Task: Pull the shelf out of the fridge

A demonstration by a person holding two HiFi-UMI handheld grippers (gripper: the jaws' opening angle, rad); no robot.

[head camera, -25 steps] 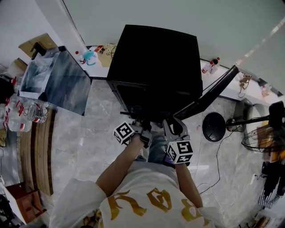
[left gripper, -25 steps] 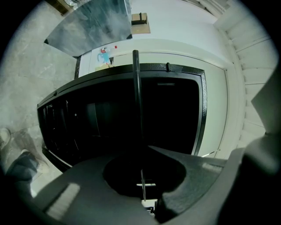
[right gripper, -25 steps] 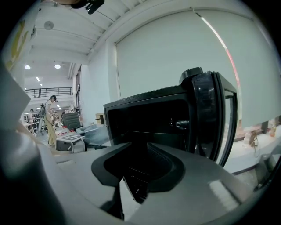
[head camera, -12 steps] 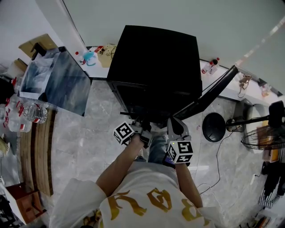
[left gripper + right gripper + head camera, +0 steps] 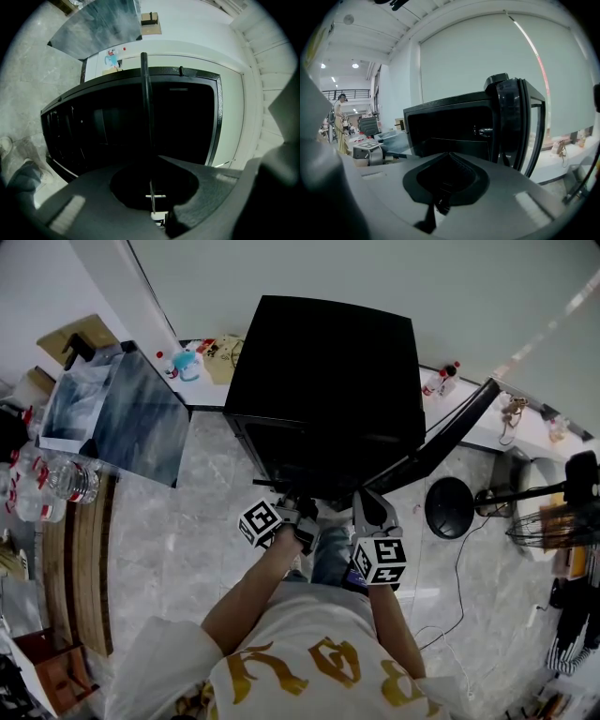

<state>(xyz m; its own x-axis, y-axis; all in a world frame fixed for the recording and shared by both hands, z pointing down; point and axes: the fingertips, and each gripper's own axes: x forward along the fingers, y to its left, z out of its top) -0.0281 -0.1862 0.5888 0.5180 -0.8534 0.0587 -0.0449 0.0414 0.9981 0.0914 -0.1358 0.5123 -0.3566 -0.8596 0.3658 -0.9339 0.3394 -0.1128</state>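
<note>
Two grippers at the mouth of an open black fridge (image 5: 328, 362), centre frame.
Left gripper (image 5: 152, 212), lower centre, is clamped on the thin edge of the shelf (image 5: 146, 117), which crosses the fridge opening; right gripper (image 5: 438, 200), just beside it, has its jaws together; the door (image 5: 441, 442) stands open at right.

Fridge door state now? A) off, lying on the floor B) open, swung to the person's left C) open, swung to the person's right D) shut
C: the head view shows the door standing out from the fridge toward the right, and the right gripper view shows it edge-on beside the open cavity.
</note>
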